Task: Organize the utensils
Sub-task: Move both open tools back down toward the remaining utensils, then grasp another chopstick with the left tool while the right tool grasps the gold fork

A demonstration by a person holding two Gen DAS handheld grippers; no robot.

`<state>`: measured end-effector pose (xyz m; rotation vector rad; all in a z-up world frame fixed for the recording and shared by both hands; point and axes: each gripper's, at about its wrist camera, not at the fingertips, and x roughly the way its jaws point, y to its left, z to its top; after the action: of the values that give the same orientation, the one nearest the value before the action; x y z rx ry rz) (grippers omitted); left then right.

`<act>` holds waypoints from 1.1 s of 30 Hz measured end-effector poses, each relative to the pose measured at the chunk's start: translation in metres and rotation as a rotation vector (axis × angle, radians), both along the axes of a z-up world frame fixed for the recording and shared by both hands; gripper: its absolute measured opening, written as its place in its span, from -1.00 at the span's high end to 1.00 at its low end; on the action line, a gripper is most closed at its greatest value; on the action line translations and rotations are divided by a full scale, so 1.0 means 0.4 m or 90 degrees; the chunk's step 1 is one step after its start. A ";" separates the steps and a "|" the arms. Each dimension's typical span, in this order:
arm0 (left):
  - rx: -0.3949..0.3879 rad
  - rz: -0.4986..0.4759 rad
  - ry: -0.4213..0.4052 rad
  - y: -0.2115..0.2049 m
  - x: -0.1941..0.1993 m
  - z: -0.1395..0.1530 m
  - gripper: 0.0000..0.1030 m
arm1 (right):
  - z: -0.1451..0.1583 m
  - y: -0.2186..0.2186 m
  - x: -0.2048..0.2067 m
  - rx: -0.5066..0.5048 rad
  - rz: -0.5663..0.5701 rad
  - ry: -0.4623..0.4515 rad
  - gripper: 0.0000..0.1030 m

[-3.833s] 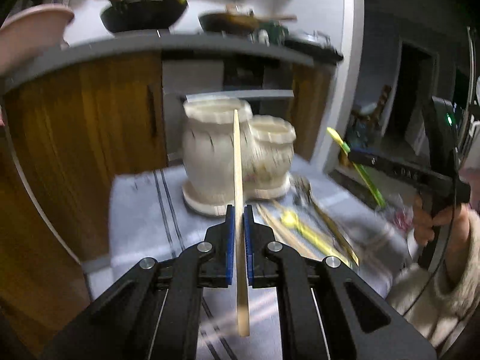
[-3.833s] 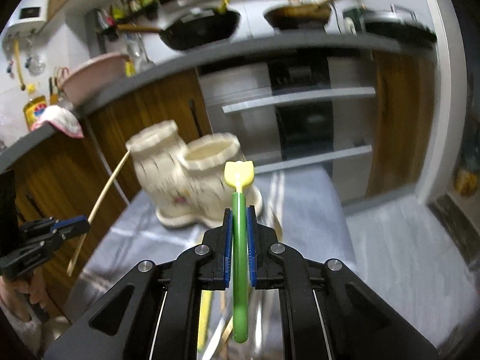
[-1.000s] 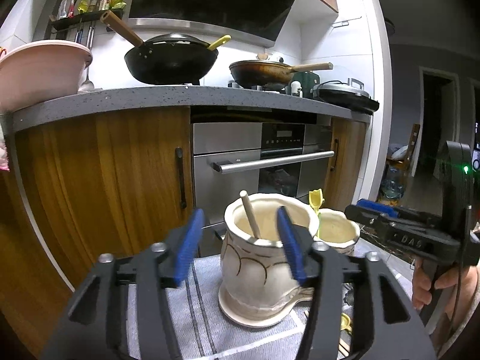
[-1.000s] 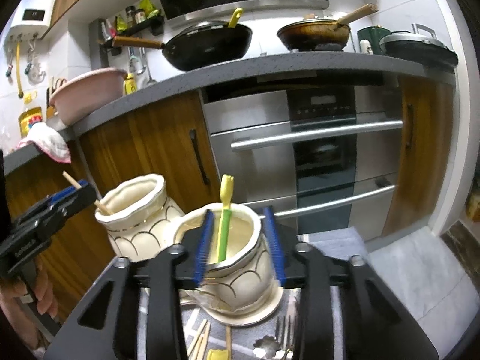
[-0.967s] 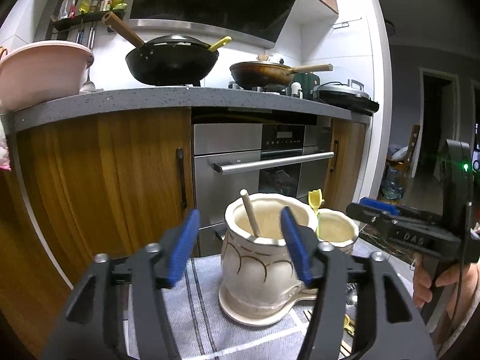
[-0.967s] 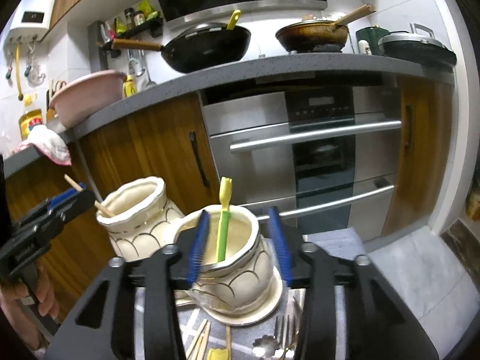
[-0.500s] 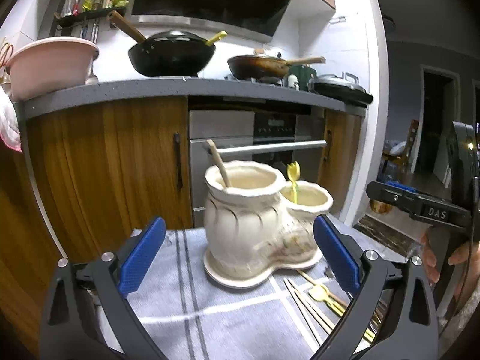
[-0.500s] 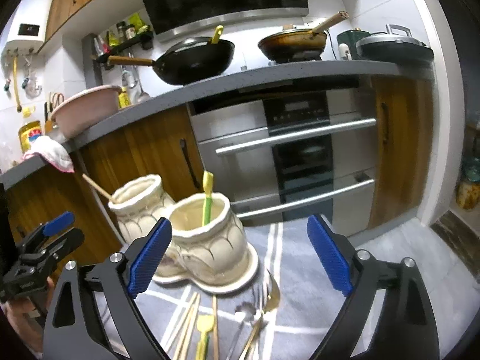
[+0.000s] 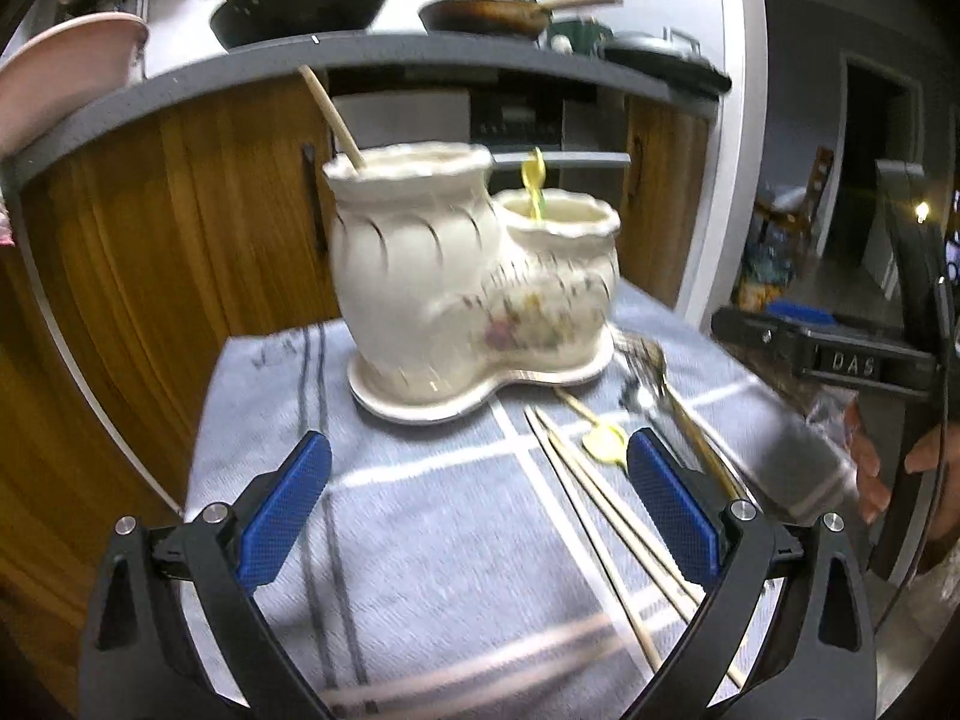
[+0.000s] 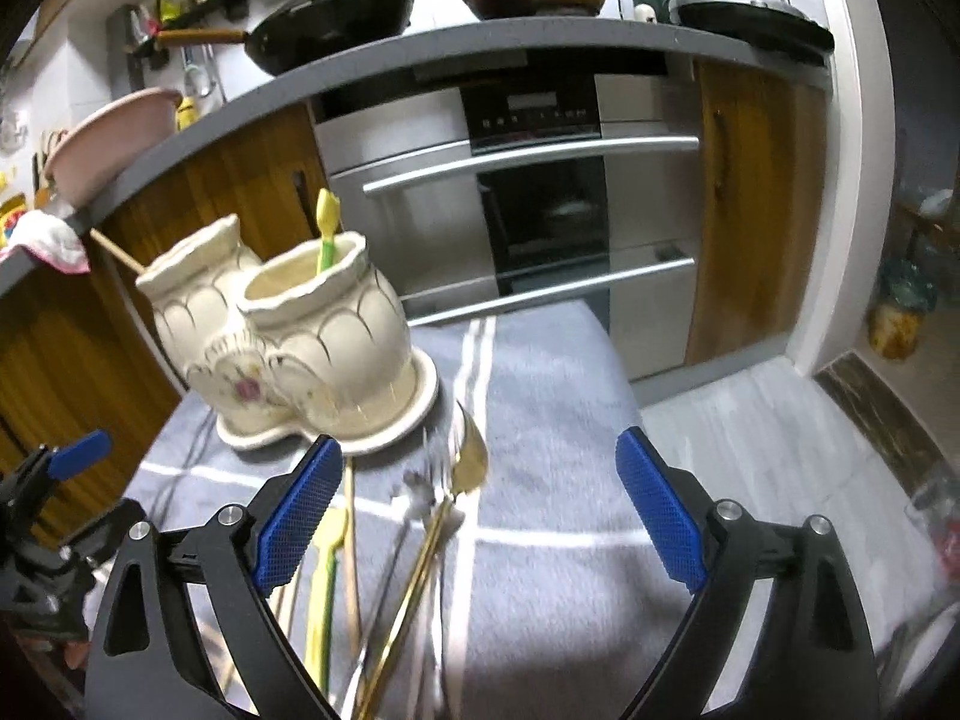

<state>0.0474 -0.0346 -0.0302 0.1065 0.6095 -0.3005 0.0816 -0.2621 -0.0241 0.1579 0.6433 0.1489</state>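
Observation:
A cream double-pot ceramic holder [image 9: 462, 294] [image 10: 300, 348] stands on a grey striped cloth [image 9: 420, 528] [image 10: 540, 540]. A wooden chopstick [image 9: 333, 117] [image 10: 117, 252] leans in its taller pot. A green-and-yellow utensil [image 9: 533, 183] [image 10: 327, 231] stands in the shorter pot. Loose chopsticks [image 9: 600, 516], a yellow spoon [image 9: 606, 441] [image 10: 324, 588] and metal cutlery [image 9: 654, 378] [image 10: 444, 516] lie on the cloth in front of the holder. My left gripper [image 9: 477, 504] hangs open and empty above the cloth. My right gripper [image 10: 477, 510] is open too, over the loose cutlery, holding nothing.
Behind the cloth are wooden cabinet doors [image 9: 180, 240], an oven [image 10: 540, 210] and a grey counter with pans [image 10: 336, 12]. The right gripper's body [image 9: 840, 360] and a hand show at the left view's right edge. Bare floor [image 10: 780, 420] lies to the right.
Both grippers let go of their utensils in the pots, opened wide, drew back from the holder and dipped toward the cloth; the loose cutlery has come into view.

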 end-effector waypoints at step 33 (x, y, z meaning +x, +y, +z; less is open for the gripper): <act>0.049 -0.095 0.161 -0.110 0.026 -0.123 0.06 | -0.088 0.072 0.117 -0.026 0.036 0.123 0.48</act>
<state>0.0579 -0.0787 -0.0794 0.1900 0.8665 -0.4395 0.1284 -0.2331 -0.0595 0.1149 0.8434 0.1765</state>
